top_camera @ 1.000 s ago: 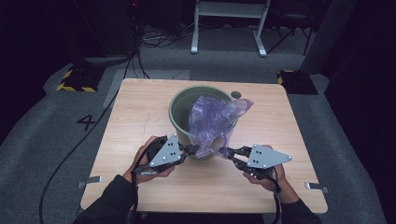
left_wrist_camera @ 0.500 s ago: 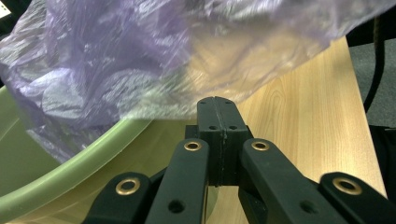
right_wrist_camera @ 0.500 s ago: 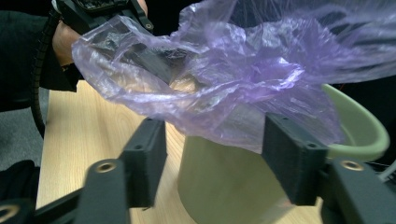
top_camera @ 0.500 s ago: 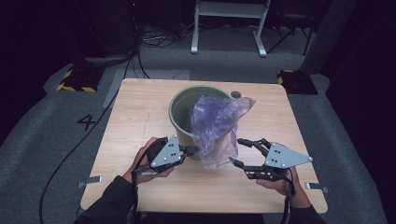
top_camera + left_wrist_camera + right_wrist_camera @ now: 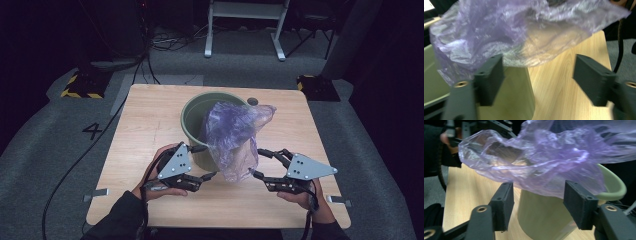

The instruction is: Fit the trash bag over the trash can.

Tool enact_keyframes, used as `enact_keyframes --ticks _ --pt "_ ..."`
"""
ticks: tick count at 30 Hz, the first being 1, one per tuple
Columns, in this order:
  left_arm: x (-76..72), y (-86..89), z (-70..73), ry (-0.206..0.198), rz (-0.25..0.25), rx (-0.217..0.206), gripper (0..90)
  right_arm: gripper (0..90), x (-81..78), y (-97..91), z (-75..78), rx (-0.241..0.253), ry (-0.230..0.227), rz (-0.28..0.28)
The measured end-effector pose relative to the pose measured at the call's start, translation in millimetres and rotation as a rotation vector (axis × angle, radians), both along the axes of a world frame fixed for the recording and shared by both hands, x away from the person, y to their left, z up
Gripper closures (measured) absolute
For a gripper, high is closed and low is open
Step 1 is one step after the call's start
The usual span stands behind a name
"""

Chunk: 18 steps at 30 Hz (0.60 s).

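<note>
Two tools: each is held in one hand at the near edge of the surface, one on either side of the bag.
Left tool (image 5: 204, 162): jaws wide apart, having just opened; nothing is pressed between the pads. In the left gripper view the bag's lower edge hangs just above and between the jaws.
Right tool (image 5: 260, 164): jaws wide, gripping nothing. In the right gripper view the bag hangs just above the gap between the jaws.
Left hand (image 5: 159, 176): wrapped round the left tool's body, resting low over the surface.
Right hand (image 5: 305, 194): under the right tool's grey plate, near the surface's front right.
Purple plastic bag (image 5: 233, 135): thin, crumpled and translucent, draped over the near rim of the bin and hanging down its outer wall toward the surface.
Green bin (image 5: 192, 116): round, upright, open at the top, standing at mid-surface.
Surface (image 5: 145, 130): light wood grain, square.
Floor (image 5: 45, 150): grey, marked with a "4" to the left.
</note>
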State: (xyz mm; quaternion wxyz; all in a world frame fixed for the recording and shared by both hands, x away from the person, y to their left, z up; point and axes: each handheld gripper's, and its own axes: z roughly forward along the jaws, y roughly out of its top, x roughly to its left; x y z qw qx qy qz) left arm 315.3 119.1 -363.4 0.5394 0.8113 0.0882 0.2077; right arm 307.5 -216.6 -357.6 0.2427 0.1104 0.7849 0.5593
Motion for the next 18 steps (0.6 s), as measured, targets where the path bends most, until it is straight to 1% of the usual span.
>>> enact_keyframes --ticks 1,2,4,5,7,8,9,10,11,13,15,16,17,18 --pt "-0.2 -0.3 1.5 -0.005 0.003 -0.005 18.1 40.2 0.3 -1.7 0.8 0.002 0.003 -0.011" --pt "-0.4 -0.3 3.4 -0.003 -0.002 -0.017 17.3 39.9 0.9 -3.2 1.4 0.011 0.009 -0.017" --pt "-1.3 0.1 8.1 -0.015 -0.015 -0.041 16.1 39.9 1.9 -5.5 2.7 0.019 0.011 -0.025" --pt "-1.0 -0.9 11.5 -0.002 -0.022 -0.053 16.1 40.4 1.8 -6.4 3.1 0.026 0.013 -0.023" --pt "-0.8 -2.8 16.1 -0.003 -0.033 -0.071 16.0 41.5 1.8 -7.1 3.7 0.032 0.01 -0.024" --pt "-0.2 -4.5 18.6 -0.004 -0.026 -0.079 16.0 41.8 1.7 -6.9 3.6 0.031 0.009 -0.026" --pt "0.8 -6.6 20.7 0.003 -0.032 -0.089 16.1 42.4 1.6 -6.6 3.2 0.033 0.014 -0.021" --pt "1.9 -8.8 22.8 0.008 -0.037 -0.082 16.2 43.5 1.6 -6.1 2.7 0.031 0.015 -0.013" --pt "2.6 -12.1 24.0 0.0 -0.018 -0.078 17.0 44.0 1.2 -5.1 2.0 0.023 0.013 -0.01" --pt "4.8 -16.8 25.2 0.009 -0.03 -0.075 21.8 45.9 1.1 -3.0 0.7 0.012 0.012 -0.005" --pt "8.1 -20.6 24.5 0.009 -0.021 -0.055 31.2 46.0 0.7 -1.1 -0.7 0.006 0.015 0.009" --pt "10.0 -21.7 23.7 0.01 -0.019 -0.048 34.3 45.8 0.7 -0.3 -1.5 0.002 0.016 0.014" --pt "11.5 -22.4 23.1 0.01 -0.003 -0.036 39.4 45.3 0.7 0.3 -2.3 -0.002 0.018 0.016" --pt "13.3 -22.9 22.3 0.015 0.002 -0.028 44.7 44.4 0.8 0.6 -3.0 -0.004 0.02 0.019"
